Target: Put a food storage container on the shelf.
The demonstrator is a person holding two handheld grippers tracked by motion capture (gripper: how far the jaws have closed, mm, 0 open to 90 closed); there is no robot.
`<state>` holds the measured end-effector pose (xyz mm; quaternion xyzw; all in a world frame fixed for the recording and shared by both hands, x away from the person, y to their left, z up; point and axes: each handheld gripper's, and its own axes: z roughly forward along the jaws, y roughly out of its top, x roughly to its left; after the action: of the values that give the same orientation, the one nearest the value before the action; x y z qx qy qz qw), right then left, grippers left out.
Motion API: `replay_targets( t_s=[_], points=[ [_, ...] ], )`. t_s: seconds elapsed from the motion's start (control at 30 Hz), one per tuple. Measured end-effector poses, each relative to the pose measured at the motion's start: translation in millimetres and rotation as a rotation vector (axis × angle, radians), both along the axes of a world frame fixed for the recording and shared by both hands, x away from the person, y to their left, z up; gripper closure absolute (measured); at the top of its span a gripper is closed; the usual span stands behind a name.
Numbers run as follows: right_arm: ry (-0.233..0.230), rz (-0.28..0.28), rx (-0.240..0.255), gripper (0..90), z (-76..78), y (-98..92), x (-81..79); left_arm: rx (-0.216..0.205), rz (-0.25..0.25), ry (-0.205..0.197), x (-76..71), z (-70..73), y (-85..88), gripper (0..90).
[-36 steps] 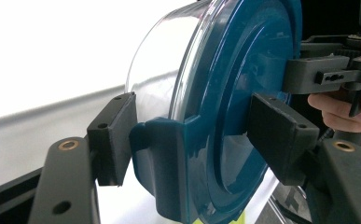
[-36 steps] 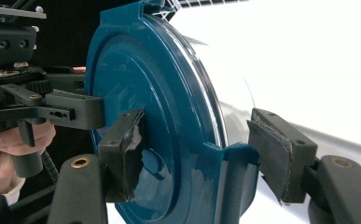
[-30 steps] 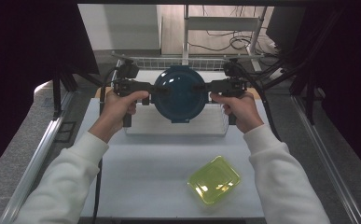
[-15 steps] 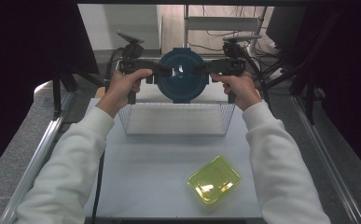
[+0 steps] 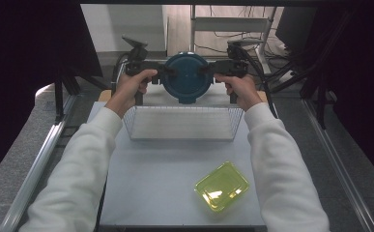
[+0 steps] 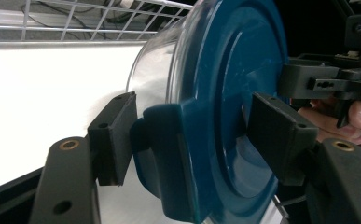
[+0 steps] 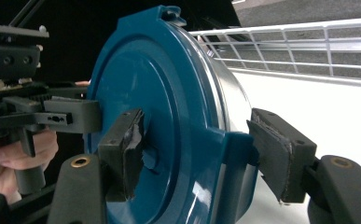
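The wire basket (image 5: 182,123) is sitting across the middle of the high view, blocking the straight path between the forearms. The yellow box (image 5: 222,186) is taking up the table's (image 5: 146,188) lower right. The lower left and centre are lying bare. The blue container (image 5: 186,78) is spanning the gap above the basket's far edge.

We are carrying the blue lidded container (image 5: 186,77) away from us with the left gripper (image 5: 167,71) and the right gripper (image 5: 205,69); it is now passing beyond the wire basket (image 5: 182,123), toward the table's (image 5: 146,183) far edge.
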<state>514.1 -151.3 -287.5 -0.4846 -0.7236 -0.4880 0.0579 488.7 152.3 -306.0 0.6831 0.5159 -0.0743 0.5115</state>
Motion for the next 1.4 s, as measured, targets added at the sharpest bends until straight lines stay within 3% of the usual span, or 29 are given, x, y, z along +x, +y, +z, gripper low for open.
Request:
replay_targets(
  t_s=[0.2, 0.33, 0.4, 0.67, 0.87, 1.1, 1.2, 1.37, 1.4],
  points=[
    [0.073, -0.043, 0.036, 36.2, -8.4, -1.1, 10.1, -0.019, 0.019, 0.025, 6.2, -4.0, 0.3, 34.0],
    [0.093, -0.068, 0.038, 36.4, -12.1, -0.3, 13.8, -0.034, 0.035, 0.051, 11.4, -8.3, 0.3, 33.5],
    [0.067, -0.064, 0.000, 39.6, -12.8, 1.5, 14.2, -0.046, 0.040, 0.076, 17.4, -13.2, 1.6, 32.6],
    [0.079, -0.089, 0.008, 41.5, -12.9, 5.7, 13.2, -0.091, 0.052, 0.089, 25.4, -21.5, 4.3, 32.1],
    [0.087, -0.106, 0.010, 40.9, -12.5, 6.3, 9.5, -0.089, 0.046, 0.086, 23.2, -21.8, 4.3, 31.7],
    [0.076, -0.108, 0.017, 34.4, -12.4, 7.9, 6.5, -0.057, 0.037, 0.054, 17.6, -20.7, 1.3, 28.0],
    [0.069, -0.107, 0.033, 30.5, -11.7, 7.9, 4.5, -0.043, 0.055, 0.021, 13.1, -19.1, 1.7, 27.2],
    [0.014, -0.113, 0.038, 24.9, -6.3, 4.6, -1.0, -0.017, 0.067, -0.029, 4.2, -11.1, 5.5, 21.1],
    [-0.017, -0.115, 0.036, 24.0, -2.4, 2.1, -3.8, -0.016, 0.065, -0.051, -0.4, -8.8, 7.5, 21.0]
  ],
)
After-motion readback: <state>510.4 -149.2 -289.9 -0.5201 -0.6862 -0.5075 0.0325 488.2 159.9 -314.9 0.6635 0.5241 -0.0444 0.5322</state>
